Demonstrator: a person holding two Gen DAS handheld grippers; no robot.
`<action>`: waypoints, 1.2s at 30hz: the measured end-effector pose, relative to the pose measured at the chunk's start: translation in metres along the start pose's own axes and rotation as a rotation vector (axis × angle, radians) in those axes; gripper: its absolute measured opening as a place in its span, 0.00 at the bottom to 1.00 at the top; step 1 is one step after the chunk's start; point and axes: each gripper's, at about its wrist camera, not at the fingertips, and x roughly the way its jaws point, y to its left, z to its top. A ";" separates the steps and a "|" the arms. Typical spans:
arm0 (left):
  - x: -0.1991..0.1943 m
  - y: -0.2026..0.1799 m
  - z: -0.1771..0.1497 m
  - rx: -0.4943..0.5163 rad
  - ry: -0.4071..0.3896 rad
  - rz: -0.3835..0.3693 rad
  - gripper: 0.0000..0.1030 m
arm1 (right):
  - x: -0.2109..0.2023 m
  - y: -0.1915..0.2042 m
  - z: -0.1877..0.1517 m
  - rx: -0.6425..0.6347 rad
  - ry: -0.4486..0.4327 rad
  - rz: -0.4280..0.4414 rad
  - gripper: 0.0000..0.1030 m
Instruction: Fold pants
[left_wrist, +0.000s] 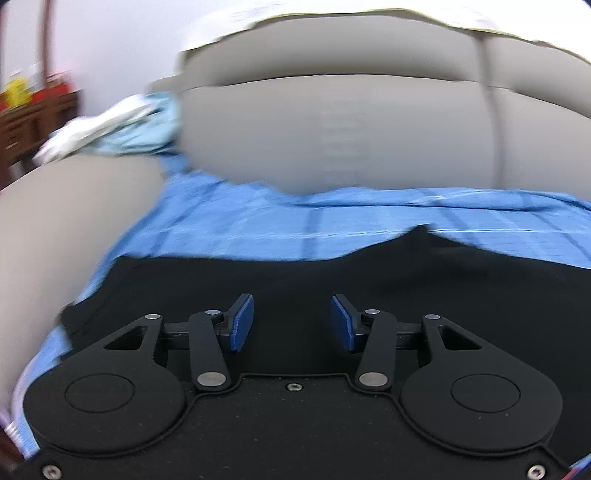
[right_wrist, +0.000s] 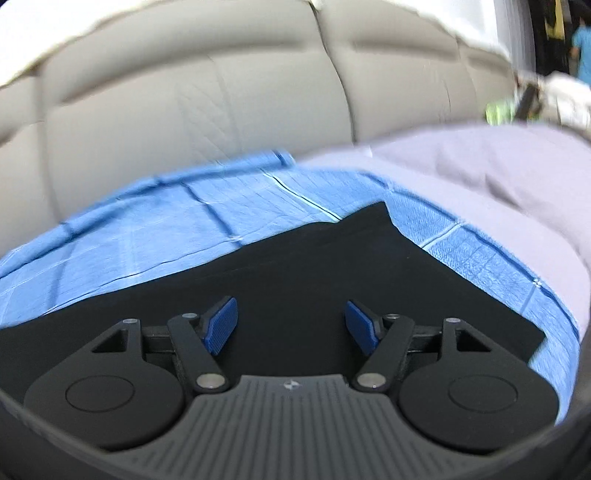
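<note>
Black pants (left_wrist: 295, 273) lie flat on a blue sheet (left_wrist: 229, 225) spread over a grey sofa seat. My left gripper (left_wrist: 292, 323) hovers just over the pants, open and empty, blue pads apart. In the right wrist view the pants (right_wrist: 303, 266) show a straight folded edge and a corner pointing toward the backrest. My right gripper (right_wrist: 291, 326) is open and empty above the black cloth. The view is blurred in both cameras.
The grey sofa backrest (right_wrist: 207, 96) rises behind the blue sheet (right_wrist: 147, 236). A lilac cloth (right_wrist: 491, 173) lies at the right. Crumpled light blue and white clothes (left_wrist: 122, 125) lie at the left by the sofa arm (left_wrist: 55, 229). A wooden cabinet (left_wrist: 33, 122) stands far left.
</note>
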 end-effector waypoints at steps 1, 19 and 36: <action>0.003 -0.011 0.004 0.016 0.001 -0.023 0.43 | 0.009 0.001 0.006 -0.025 -0.005 -0.030 0.53; 0.098 -0.087 0.019 0.054 0.070 -0.065 0.40 | 0.062 -0.046 0.055 0.064 -0.010 0.020 0.54; 0.094 -0.092 0.033 0.051 0.080 -0.084 0.55 | 0.082 -0.041 0.084 0.048 0.255 -0.161 0.15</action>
